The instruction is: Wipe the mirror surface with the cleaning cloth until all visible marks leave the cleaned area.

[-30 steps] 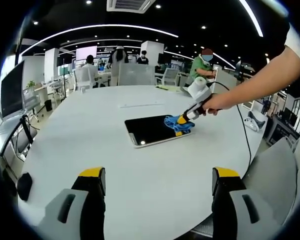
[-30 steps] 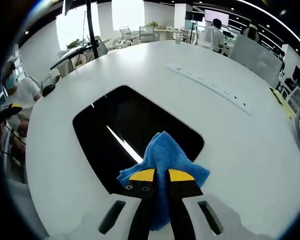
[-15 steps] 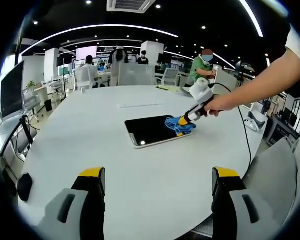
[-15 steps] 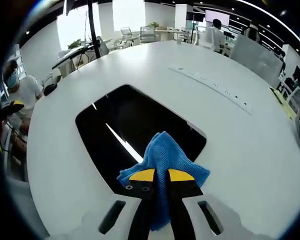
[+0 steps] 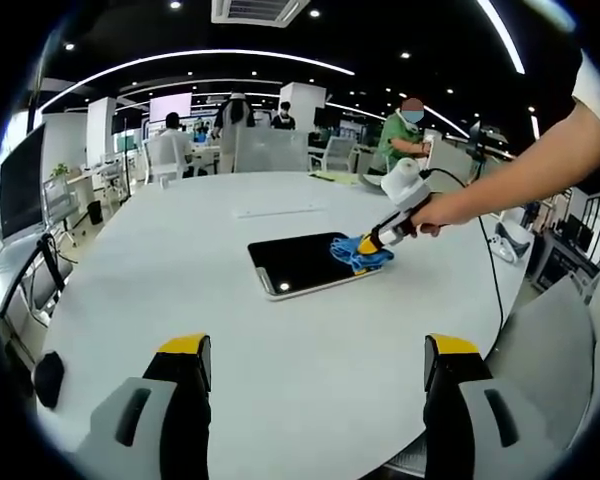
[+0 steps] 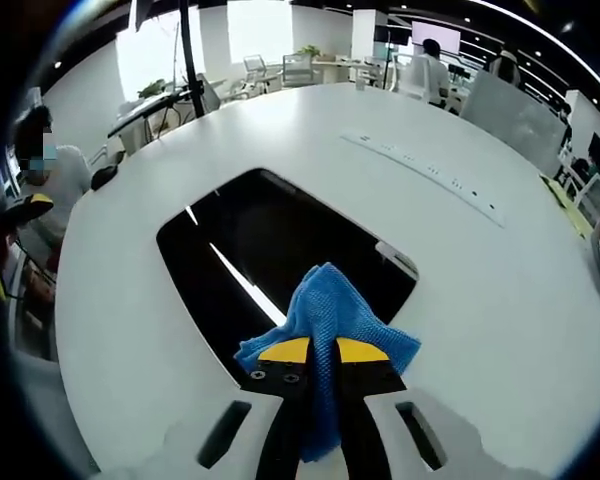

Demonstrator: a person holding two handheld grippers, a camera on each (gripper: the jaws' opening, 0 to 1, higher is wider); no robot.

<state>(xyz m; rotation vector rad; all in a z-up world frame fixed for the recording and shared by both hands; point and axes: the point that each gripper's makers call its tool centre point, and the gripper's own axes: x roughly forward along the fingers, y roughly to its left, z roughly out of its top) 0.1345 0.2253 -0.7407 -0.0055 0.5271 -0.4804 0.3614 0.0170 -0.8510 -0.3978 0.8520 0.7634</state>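
A flat rectangular mirror (image 5: 300, 264) lies on the white round table (image 5: 230, 330), dark with reflected ceiling. In the right gripper view the mirror (image 6: 270, 250) reflects a bright light strip. My right gripper (image 6: 322, 352) is shut on a blue cleaning cloth (image 6: 330, 315), pressed on the mirror's near edge. From the left gripper view, that right gripper (image 5: 368, 242) and the cloth (image 5: 358, 252) sit at the mirror's right end, held by a person's hand (image 5: 435, 211). My left gripper (image 5: 315, 360) stands open above the table's near part, well short of the mirror.
A power strip (image 6: 425, 170) is set into the table beyond the mirror. A cable (image 5: 488, 270) trails from the right gripper over the table edge. Office chairs (image 5: 270, 150), desks and several people (image 5: 405, 125) fill the room behind. A dark object (image 5: 48, 378) sits off the table's left edge.
The right gripper with the cloth has slid slightly along the mirror's edge, so the mirror sits a little further in the right gripper view. The left gripper has stayed still.
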